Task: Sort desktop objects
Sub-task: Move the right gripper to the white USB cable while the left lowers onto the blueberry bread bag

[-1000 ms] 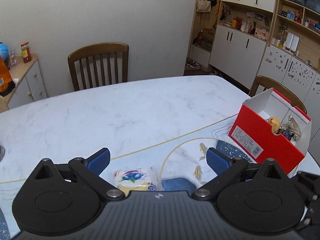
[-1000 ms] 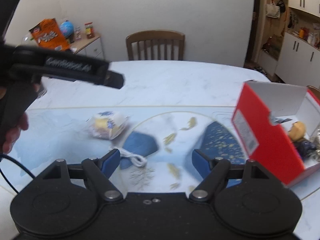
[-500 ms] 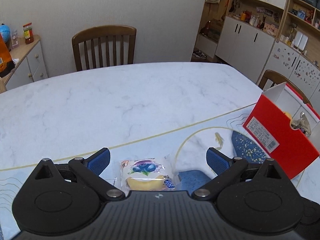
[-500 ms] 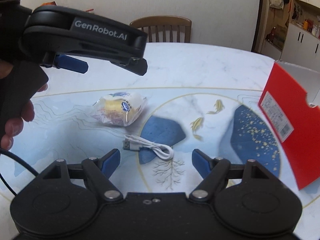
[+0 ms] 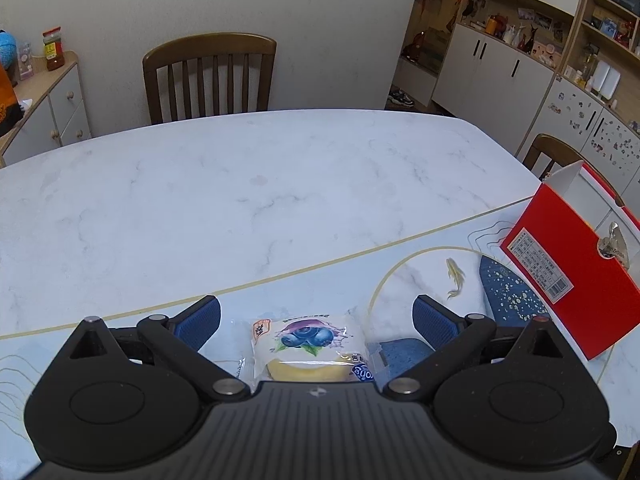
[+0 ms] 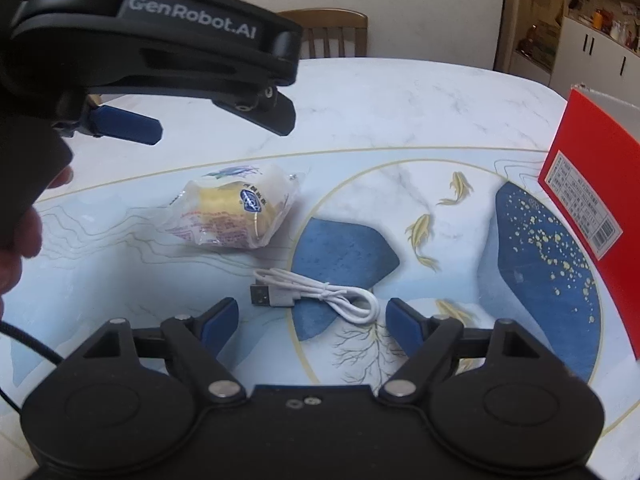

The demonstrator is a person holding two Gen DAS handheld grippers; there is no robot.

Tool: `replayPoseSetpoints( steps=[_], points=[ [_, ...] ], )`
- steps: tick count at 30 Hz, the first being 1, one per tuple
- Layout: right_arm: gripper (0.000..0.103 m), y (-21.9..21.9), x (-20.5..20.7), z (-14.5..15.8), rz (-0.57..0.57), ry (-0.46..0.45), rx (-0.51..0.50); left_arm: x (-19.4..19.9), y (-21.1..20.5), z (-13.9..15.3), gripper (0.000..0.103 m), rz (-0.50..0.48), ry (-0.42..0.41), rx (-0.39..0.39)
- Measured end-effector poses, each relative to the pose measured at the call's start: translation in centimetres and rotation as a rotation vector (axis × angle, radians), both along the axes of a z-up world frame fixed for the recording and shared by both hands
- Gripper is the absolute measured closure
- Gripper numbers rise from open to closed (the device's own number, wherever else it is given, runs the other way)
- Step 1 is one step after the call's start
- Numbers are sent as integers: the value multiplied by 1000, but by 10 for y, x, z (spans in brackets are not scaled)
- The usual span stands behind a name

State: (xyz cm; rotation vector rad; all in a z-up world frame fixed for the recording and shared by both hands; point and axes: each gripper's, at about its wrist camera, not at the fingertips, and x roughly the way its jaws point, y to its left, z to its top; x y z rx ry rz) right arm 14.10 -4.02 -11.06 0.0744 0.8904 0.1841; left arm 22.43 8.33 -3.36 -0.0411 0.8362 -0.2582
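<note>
Closer now, left hand-held gripper (image 5: 316,320) straddles snack packet (image 5: 310,344); jaws apart.

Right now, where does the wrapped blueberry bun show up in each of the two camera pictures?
Left wrist view: the wrapped blueberry bun lies at bottom centre, between the open fingers of the left gripper.
Right wrist view: it lies left of centre on the mat, under the left gripper, beyond the white USB cable.
Shared landmark: the red box at the right edge of both views.
</note>
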Motion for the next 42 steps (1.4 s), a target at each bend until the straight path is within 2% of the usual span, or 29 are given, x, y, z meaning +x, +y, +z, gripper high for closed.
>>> replayPoseSetpoints(
  steps=[7, 14, 17, 23, 31, 37, 42],
  points=[
    [21, 5, 5, -1, -18, 2, 10, 4, 5, -3, 0, 10, 7, -2],
    [20, 16, 8, -4, -36, -18, -62, 7, 5, -5, 0, 13, 14, -3],
    [20, 14, 8, -5, -37, -26, -64, 8, 3, -7, 0, 8, 18, 0],
    [22, -4, 9, -8, -34, -39, -71, 9, 2, -8, 0, 6, 21, 1],
    [22, -52, 12, -13, -119, -43, -76, 7, -3, -16, 0, 1, 25, 9],
    [23, -55, 11, -13, -138, -40, -75, 2, -11, -25, 0, -11, 15, 65],
    [28, -53, 10, -11, -130, -42, -71, 3, -12, -32, 0, -14, 21, 81]
  ],
)
